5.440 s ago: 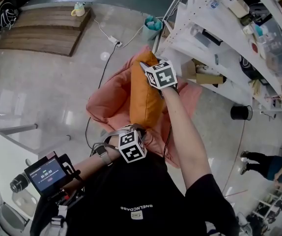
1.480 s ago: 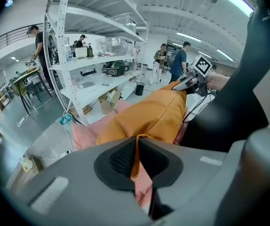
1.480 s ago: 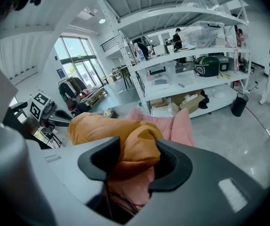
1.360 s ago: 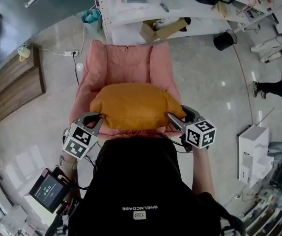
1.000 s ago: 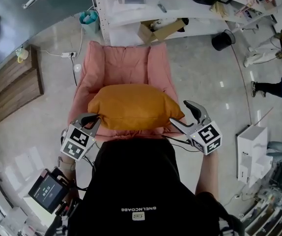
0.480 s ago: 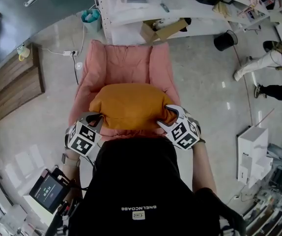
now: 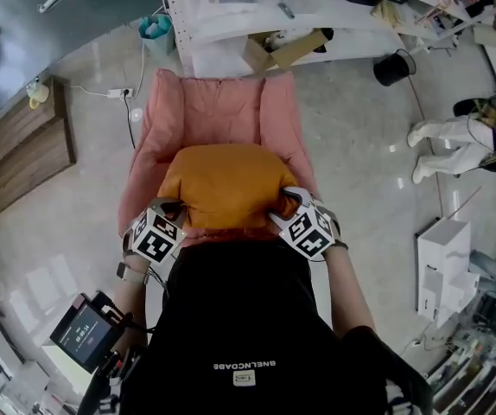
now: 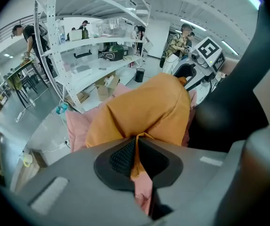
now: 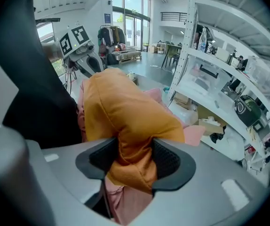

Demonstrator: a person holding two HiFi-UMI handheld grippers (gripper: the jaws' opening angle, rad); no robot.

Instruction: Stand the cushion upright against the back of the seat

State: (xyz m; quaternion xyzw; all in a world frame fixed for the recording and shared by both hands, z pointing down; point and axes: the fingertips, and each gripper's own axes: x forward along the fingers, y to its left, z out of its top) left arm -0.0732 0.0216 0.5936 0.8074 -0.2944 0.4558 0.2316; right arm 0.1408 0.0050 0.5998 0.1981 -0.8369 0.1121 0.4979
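1. Two corners of the orange fabric cushion (image 7: 222, 184) are gripped. The left gripper (image 7: 170, 206) is pinched tight on a thin corner fold. The right gripper (image 7: 281, 213) jaws have just been closing and are clamped on a thicker bunch.
2. The cushion is held over the front of the pink padded armchair (image 7: 218, 111), not yet against its back.
3. Best judged: bottom edge seated first, then top tipped back evenly onto the backrest, both grips firm.
4. Containers: an open brown cardboard box (image 7: 287, 52) and a teal bin (image 7: 155, 31); contents cannot be made out.
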